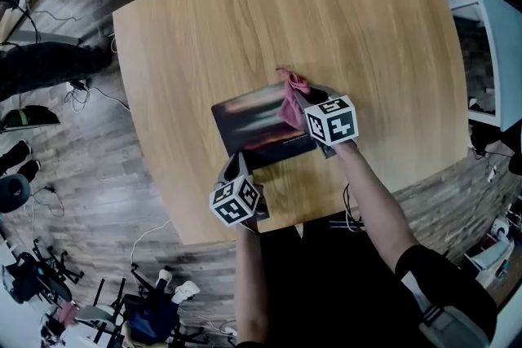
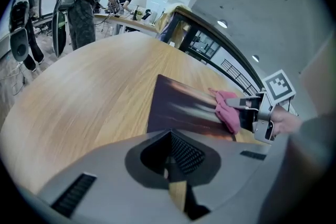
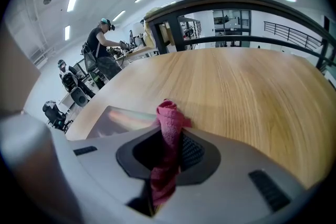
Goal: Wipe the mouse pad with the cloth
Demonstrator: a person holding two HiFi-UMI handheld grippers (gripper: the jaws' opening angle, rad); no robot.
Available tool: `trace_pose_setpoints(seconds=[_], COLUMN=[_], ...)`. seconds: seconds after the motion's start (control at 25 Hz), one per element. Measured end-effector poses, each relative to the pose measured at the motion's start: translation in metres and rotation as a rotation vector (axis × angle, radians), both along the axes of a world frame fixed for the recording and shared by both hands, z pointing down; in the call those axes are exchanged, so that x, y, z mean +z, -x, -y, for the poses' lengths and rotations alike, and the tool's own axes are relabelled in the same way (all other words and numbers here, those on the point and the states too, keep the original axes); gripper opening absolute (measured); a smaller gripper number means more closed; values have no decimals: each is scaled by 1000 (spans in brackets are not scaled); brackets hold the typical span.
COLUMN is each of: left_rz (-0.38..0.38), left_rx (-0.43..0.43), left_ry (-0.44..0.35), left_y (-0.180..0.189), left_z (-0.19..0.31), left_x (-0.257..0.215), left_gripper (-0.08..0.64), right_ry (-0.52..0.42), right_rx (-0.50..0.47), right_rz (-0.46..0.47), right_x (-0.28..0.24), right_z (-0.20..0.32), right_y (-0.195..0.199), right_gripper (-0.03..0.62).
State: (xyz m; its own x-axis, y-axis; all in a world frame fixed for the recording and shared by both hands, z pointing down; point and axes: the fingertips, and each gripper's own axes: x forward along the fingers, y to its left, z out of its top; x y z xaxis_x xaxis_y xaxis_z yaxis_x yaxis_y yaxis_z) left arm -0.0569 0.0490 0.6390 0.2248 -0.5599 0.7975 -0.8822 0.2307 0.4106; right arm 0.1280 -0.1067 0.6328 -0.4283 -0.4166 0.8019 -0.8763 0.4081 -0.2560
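A dark mouse pad with a blurred print lies on the round wooden table, near its front edge. My right gripper is shut on a bunched pink cloth over the pad's right end. In the right gripper view the cloth sticks up from between the jaws of that gripper, with the pad just left of it. My left gripper is shut, its tips at the pad's near left corner. In its own view the pad lies just beyond the left gripper. The right gripper and cloth show further off.
Bare wood spreads beyond and to both sides of the pad. The table's front edge is just behind my left gripper. Cables and gear lie on the floor at left. A person stands at a far workbench.
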Motion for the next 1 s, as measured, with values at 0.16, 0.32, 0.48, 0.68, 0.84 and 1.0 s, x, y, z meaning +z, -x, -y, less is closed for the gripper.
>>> trace_pose_setpoints(seconds=[0.16,0.32,0.48,0.68,0.84,1.0], left_rz=[27,9,15,43,42,31], left_rx=[15,-7,40,140,160,163], left_ry=[-8,-18,-25,-32,-7,-6], left_y=[-1,-1,-4,-14,-14,-14], left_z=[2,0,-3,-15,-30,-37], left_x=[1,-1,-5,-10,-1,1], left_gripper=[23,23,25,25,24,25], right_ry=[4,18,-10,-74,-86,-62], right_rx=[30,86,110,102,36,-68], right_rz=[-1,4,20,132,229,337], right_x=[1,0,-11,-47,-78,-100], right_z=[3,2,-1,-8,-31,-61], right_y=[-7,-19,-25,-3,42,98], right_gripper=[66,66,66,66,64,64])
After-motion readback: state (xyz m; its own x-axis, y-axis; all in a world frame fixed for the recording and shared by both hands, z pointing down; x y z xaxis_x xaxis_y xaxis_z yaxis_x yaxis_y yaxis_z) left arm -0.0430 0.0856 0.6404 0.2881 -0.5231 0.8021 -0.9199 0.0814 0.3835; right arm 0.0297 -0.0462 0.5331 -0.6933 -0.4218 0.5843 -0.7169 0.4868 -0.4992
